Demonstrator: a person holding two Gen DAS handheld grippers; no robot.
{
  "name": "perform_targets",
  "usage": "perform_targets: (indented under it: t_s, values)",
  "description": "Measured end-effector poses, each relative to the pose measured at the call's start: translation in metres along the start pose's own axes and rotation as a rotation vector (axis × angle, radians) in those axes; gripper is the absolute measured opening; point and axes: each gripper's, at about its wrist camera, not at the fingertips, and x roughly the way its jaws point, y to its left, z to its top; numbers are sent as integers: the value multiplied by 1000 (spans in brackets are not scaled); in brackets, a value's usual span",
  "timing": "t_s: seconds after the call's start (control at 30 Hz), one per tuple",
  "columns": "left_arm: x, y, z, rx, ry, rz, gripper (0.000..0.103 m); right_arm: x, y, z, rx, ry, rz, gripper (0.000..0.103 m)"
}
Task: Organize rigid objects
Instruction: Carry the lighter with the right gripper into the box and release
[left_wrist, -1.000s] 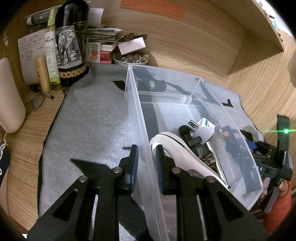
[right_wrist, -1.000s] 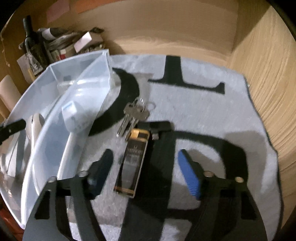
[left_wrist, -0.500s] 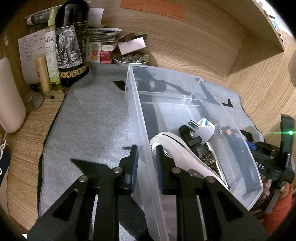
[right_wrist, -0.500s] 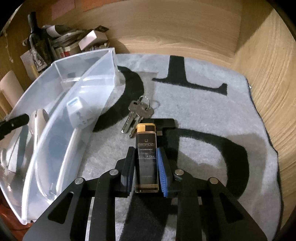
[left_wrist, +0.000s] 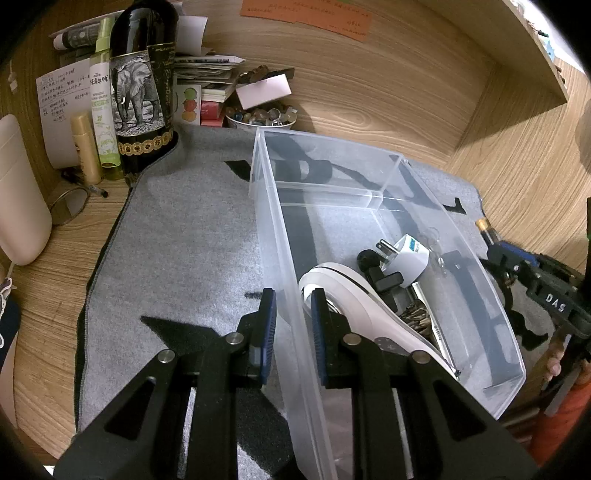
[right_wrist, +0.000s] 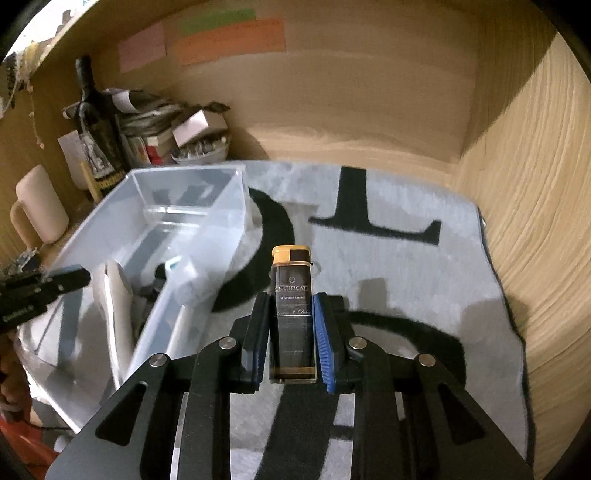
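Note:
My left gripper (left_wrist: 291, 315) is shut on the left wall of a clear plastic bin (left_wrist: 275, 236) that stands on the grey mat. The bin holds a white curved device (left_wrist: 354, 306), a white plug adapter (left_wrist: 406, 258) and small dark items. My right gripper (right_wrist: 290, 328) is shut on a black lighter (right_wrist: 293, 306) with a gold cap, held above the mat to the right of the bin (right_wrist: 207, 221). The right gripper also shows at the right edge of the left wrist view (left_wrist: 517, 258).
A dark elephant-label bottle (left_wrist: 140, 88), a green spray bottle (left_wrist: 105, 110), papers and a bowl of small items (left_wrist: 258, 116) crowd the back left. A cream mug (right_wrist: 40, 210) stands left. The grey mat (right_wrist: 406, 277) with black letters lies between wooden walls.
My right gripper closed on the lighter and lifted it off the mat, leaving the keys out of view. The left gripper stayed on the bin wall.

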Motion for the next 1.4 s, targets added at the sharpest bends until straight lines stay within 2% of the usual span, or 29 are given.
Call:
perform_targets:
  t_s: [0.4, 0.77, 1.1, 1.4]
  values:
    - [0, -1, 0, 0, 0, 1, 18, -15, 24, 18, -47, -81, 61, 22]
    - [0, -1, 0, 0, -1, 2, 18, -21, 52, 28, -110, -117, 132, 22]
    - [0, -1, 0, 0, 0, 2, 18, -3, 87, 23, -209, -51, 214, 22]
    - [0, -2, -1, -1, 0, 2, 18, 21, 99, 20, -236, 32, 241, 22]
